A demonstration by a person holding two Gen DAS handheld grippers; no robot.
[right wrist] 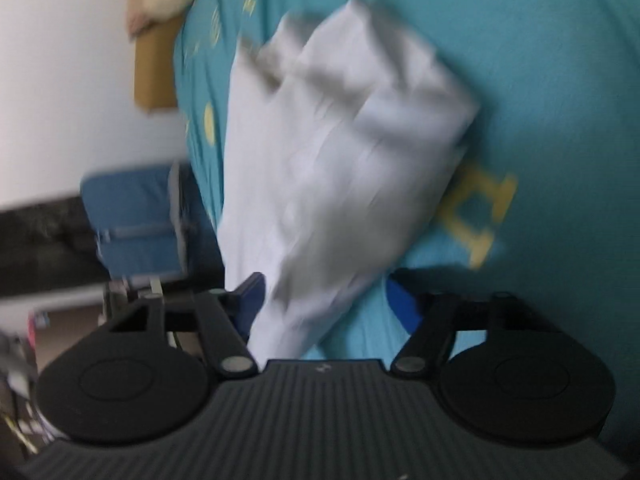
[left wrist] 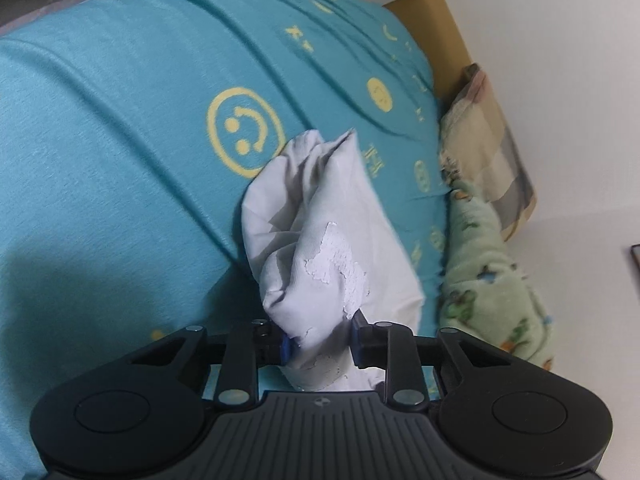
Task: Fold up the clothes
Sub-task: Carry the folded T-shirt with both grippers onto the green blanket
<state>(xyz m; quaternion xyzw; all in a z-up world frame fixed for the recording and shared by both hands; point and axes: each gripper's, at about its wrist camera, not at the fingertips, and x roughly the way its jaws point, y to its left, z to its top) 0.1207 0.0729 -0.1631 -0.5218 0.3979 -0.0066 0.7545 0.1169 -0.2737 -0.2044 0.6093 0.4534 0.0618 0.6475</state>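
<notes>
The white garment [left wrist: 320, 240] is bunched into a loose, crumpled bundle with deep folds and a cracked, flaking white print across its front. In the left wrist view it rises from the bottom centre toward twelve o'clock, its free end pointing at the yellow smiley face [left wrist: 245, 132] printed on the teal bedsheet [left wrist: 100, 120] that fills the frame behind it. At about three o'clock from the garment lie a pale green fleece blanket [left wrist: 488, 264] and a checked pillow [left wrist: 492, 136], with a mustard headboard [left wrist: 432, 24] beyond them against the white wall [left wrist: 560, 40]. The left gripper [left wrist: 320, 346] has its fingers drawn close, the blue pads [left wrist: 285, 347] pressing into the cloth from both sides, so it pinches the garment's lower end. In the right wrist view, which is blurred, the same white garment [right wrist: 344, 152] fans out from six o'clock toward twelve over the teal bedsheet [right wrist: 560, 80], beside a yellow printed letter [right wrist: 476, 208] at about three o'clock. The right gripper [right wrist: 326, 300] has its fingers partly spread: the garment's narrow end passes between them, lying against the left pad [right wrist: 248, 292], while the right pad [right wrist: 404, 304] stands clear of the cloth with bedsheet showing in the gap. A blue chair [right wrist: 136, 220] sits at nine o'clock beside the bed.
</notes>
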